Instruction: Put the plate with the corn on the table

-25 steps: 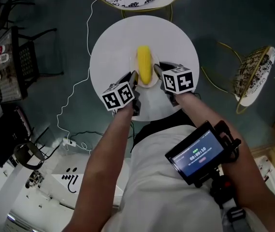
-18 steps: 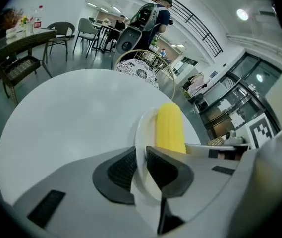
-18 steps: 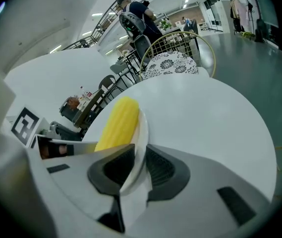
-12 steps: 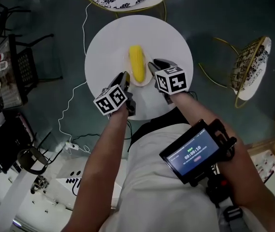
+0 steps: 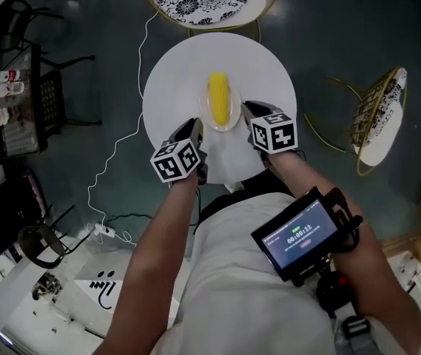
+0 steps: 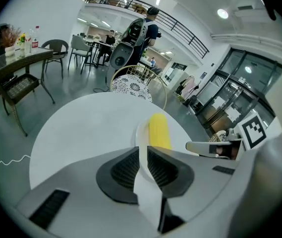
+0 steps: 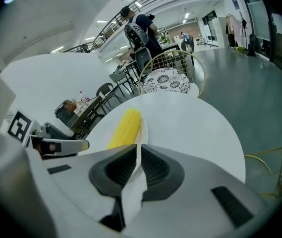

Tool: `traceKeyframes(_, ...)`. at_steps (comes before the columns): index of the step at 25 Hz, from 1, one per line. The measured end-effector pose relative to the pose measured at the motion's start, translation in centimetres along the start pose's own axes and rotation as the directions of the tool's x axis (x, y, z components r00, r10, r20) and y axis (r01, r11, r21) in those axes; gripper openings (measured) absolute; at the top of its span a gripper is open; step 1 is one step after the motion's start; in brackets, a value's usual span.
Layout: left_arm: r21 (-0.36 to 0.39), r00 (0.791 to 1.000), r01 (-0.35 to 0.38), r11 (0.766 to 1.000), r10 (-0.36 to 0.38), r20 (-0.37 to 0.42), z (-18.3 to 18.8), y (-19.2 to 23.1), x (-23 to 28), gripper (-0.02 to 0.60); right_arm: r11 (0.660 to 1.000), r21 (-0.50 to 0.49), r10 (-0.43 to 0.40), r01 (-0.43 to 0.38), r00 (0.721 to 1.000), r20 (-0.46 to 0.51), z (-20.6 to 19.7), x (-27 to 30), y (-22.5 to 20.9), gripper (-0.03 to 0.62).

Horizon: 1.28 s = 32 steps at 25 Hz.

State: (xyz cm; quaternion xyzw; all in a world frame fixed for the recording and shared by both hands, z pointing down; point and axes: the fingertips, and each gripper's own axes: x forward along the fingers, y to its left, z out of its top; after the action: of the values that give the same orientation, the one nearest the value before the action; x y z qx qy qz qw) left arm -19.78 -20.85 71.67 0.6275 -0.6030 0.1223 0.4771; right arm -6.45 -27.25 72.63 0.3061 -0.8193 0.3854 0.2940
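Left tongs (image 5: 195, 129) and right tongs (image 5: 248, 110) both clenched on opposite rims of plate (image 5: 223, 126), evidently for level carry; corn (image 5: 220, 98) lying between them, over table (image 5: 180, 80); contact with table unconfirmed.

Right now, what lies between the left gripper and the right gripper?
The small white plate carrying the yellow corn cob; the left gripper and right gripper each clamp its rim, as the head view shows.

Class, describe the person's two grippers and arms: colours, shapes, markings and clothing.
The left gripper and right gripper match: grey bodies, two jaws lined with black ribbed pads, and each carries a white cube printed with black square markers. The forearms are bare; a white shirt covers the torso.
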Motion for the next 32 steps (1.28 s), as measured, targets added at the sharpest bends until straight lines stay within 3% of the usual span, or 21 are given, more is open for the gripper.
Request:
traceKeyframes(3, 0.034, 1.000, -0.006, 0.999, 0.006, 0.023, 0.1, -0.3, -1.6, 0.006, 1.000, -0.011, -0.001, 0.001, 1.000, 0.017, 0.0, -1.1, 0.9, 0.008)
traceKeyframes(7, 0.085, 0.998, 0.009, 0.996, -0.014, 0.057, 0.1, -1.5, -4.0, 0.006, 1.000, -0.014, 0.020, -0.019, 0.999, 0.042, -0.2, -3.0, 2.4, 0.008)
traceKeyframes(20, 0.152, 0.981, 0.084, 0.985, -0.109, 0.163, -1.2, -5.5, -11.2, 0.006, 0.995, -0.013, 0.104, -0.103, 0.986, 0.134, -1.6, -9.4, 6.5, 0.008)
traceKeyframes(32, 0.212, 0.963, 0.139, 0.967, -0.181, 0.198, -2.0, -7.2, -15.4, 0.006, 0.989, -0.061, 0.144, -0.135, 0.973, 0.178, -2.5, -12.8, 9.4, 0.008)
